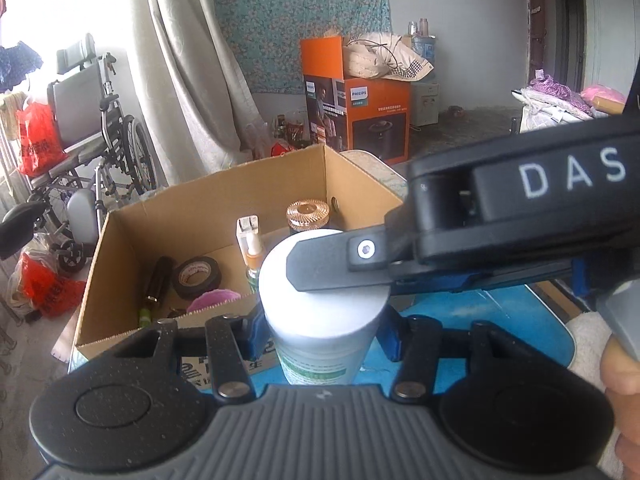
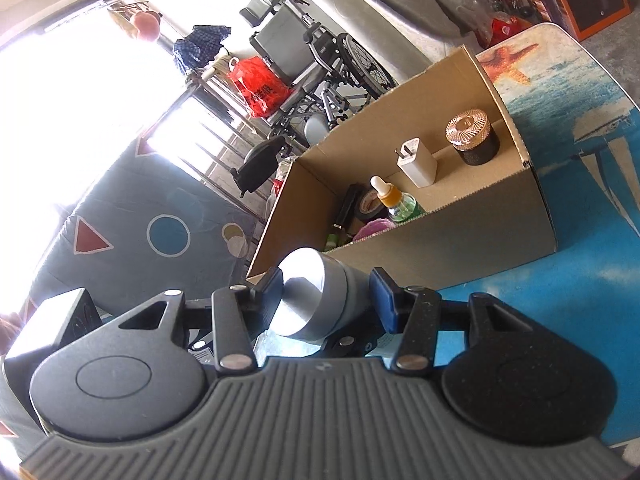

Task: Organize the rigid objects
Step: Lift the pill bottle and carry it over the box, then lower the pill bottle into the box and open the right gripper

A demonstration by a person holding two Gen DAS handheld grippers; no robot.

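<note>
A white bottle (image 1: 320,312) with a broad white cap and a green label stands upright between the blue pads of my left gripper (image 1: 324,332), which is shut on its body, just in front of an open cardboard box (image 1: 208,196). From the right, one finger (image 1: 336,268) of my right gripper lies across the cap's top. In the right wrist view the cap (image 2: 298,300) fills the gap of my right gripper (image 2: 326,296), one pad against its top face and the blue pad against its side. The box (image 2: 460,236) lies just beyond.
The box holds a black tape roll (image 1: 196,278), a dropper bottle (image 2: 390,196), a white plug (image 2: 418,164), a dark jar with a rose-gold lid (image 2: 468,128) and a pink item (image 1: 214,300). It sits on a blue sea-print tabletop (image 2: 560,280). A wheelchair (image 1: 92,120) stands behind.
</note>
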